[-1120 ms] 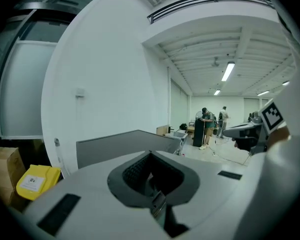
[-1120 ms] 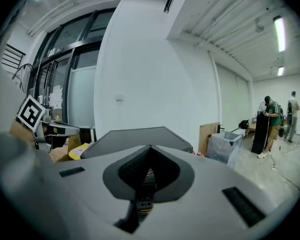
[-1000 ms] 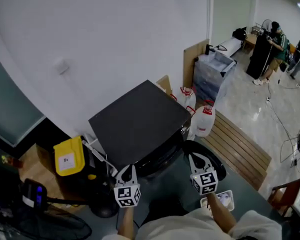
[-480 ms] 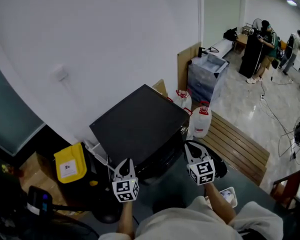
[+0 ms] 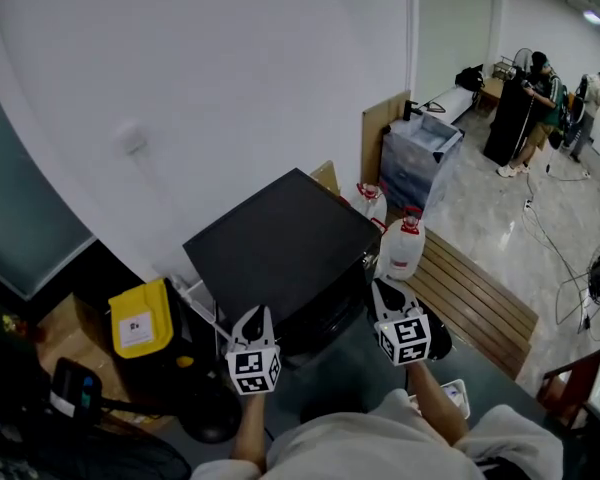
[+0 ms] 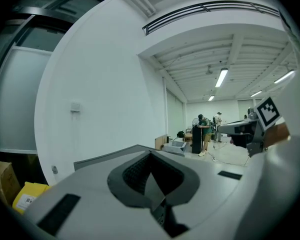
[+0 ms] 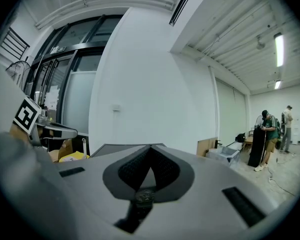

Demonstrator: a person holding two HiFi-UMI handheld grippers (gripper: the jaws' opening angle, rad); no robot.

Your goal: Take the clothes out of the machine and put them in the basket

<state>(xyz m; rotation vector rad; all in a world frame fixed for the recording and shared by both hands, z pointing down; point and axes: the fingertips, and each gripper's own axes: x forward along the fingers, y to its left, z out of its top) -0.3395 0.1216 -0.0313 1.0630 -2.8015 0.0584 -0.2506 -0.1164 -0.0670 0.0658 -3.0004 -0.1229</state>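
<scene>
The black box-shaped machine [image 5: 278, 240] stands against the white wall, and I see its flat top from above. Its dark front [image 5: 325, 318] faces me, with a round black door [image 5: 432, 320] swung out at the right. No clothes or basket show in any view. My left gripper [image 5: 252, 320] hovers shut and empty before the machine's front left corner. My right gripper [image 5: 384, 293] is shut and empty by the front right corner, above the door. In the left gripper view the left gripper [image 6: 150, 153] has its pads met. The right gripper [image 7: 151, 146] looks the same in its own view.
A yellow box [image 5: 137, 318] sits left of the machine. White jugs with red caps [image 5: 402, 245] and a wooden pallet [image 5: 480, 290] lie to its right. A plastic storage bin [image 5: 420, 148] stands further back. People [image 5: 532, 98] stand far off. A dark round base [image 5: 205, 423] lies on the floor at lower left.
Both grippers have lifted a little in front of the machine and stayed shut. The head camera has swung slightly.
</scene>
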